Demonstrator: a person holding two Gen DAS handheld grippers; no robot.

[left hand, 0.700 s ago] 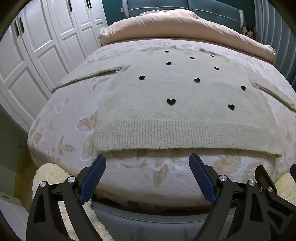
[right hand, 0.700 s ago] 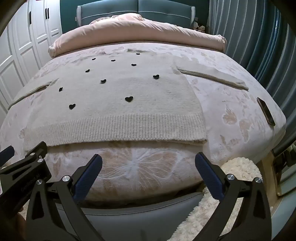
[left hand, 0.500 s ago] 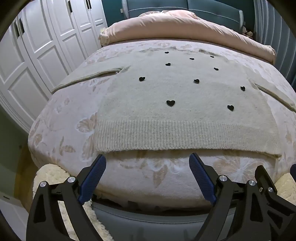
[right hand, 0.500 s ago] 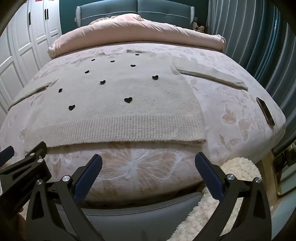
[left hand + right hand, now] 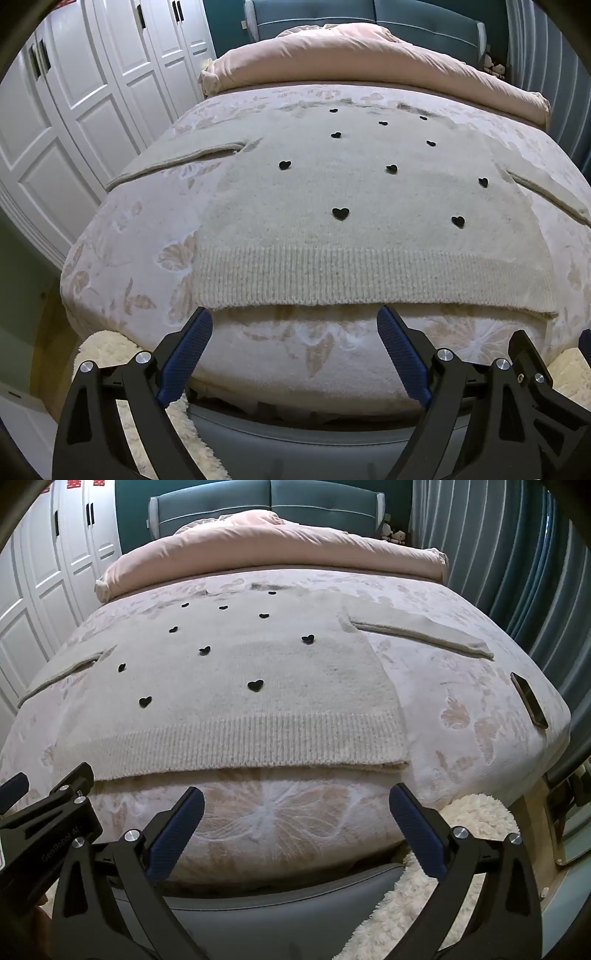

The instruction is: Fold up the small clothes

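Both tongs, left [image 5: 291,334] and right [image 5: 295,812], are hovering spread and empty before the cream heart-dotted sweater [image 5: 369,221] lying flat on the bed [image 5: 125,266], risking pinching the plush blanket [image 5: 461,701] alongside the ribbed hem [image 5: 240,742].

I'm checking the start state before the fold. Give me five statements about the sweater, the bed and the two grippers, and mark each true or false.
1. The sweater lies spread flat on the bed, sleeves out to the sides. True.
2. The left gripper is shut on the sweater's hem. False: its jaws stand open, short of the hem, with nothing between them.
3. The sweater carries small black hearts. True.
4. The right gripper holds a sleeve. False: it is open and empty, near the foot of the bed.
5. A dark flat object lies on the bed's right edge, apart from the sweater. True.
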